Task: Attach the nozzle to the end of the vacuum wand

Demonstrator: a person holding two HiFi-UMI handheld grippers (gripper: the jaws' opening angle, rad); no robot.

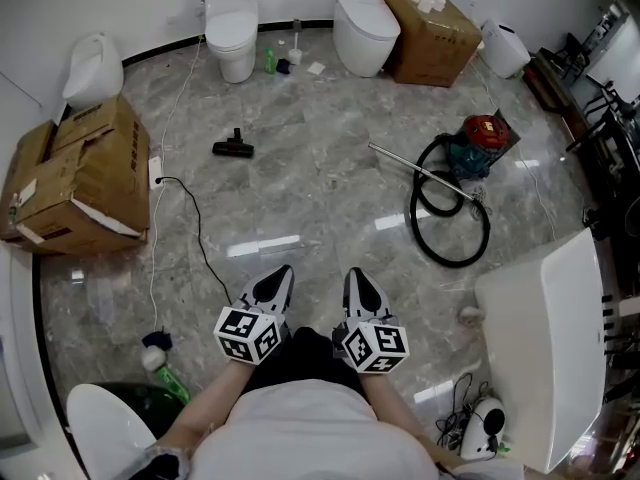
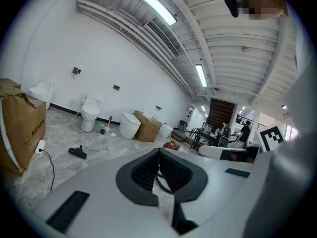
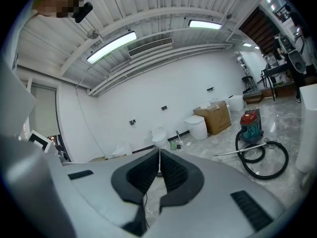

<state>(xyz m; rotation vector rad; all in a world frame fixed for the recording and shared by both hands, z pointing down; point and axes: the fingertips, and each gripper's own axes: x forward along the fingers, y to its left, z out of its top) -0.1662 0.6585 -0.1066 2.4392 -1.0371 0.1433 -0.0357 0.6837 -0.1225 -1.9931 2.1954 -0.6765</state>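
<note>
The black floor nozzle [image 1: 232,147] lies alone on the grey marble floor, far ahead and to the left; it also shows small in the left gripper view [image 2: 77,152]. The metal wand [image 1: 420,173] lies on the floor at the right, joined to a black hose [image 1: 449,230] looped beside the red and teal vacuum [image 1: 487,140]. The right gripper view shows the same wand [image 3: 241,151] and vacuum [image 3: 250,124]. My left gripper [image 1: 283,272] and right gripper [image 1: 354,274] are held side by side close to my body. Both are shut and hold nothing, well short of nozzle and wand.
A large cardboard box [image 1: 80,178] stands at the left and another [image 1: 428,30] at the back. Two toilets [image 1: 231,28] [image 1: 364,30] stand along the far wall. A black cable [image 1: 195,230] crosses the floor at the left. A white toilet tank [image 1: 550,338] stands close at my right.
</note>
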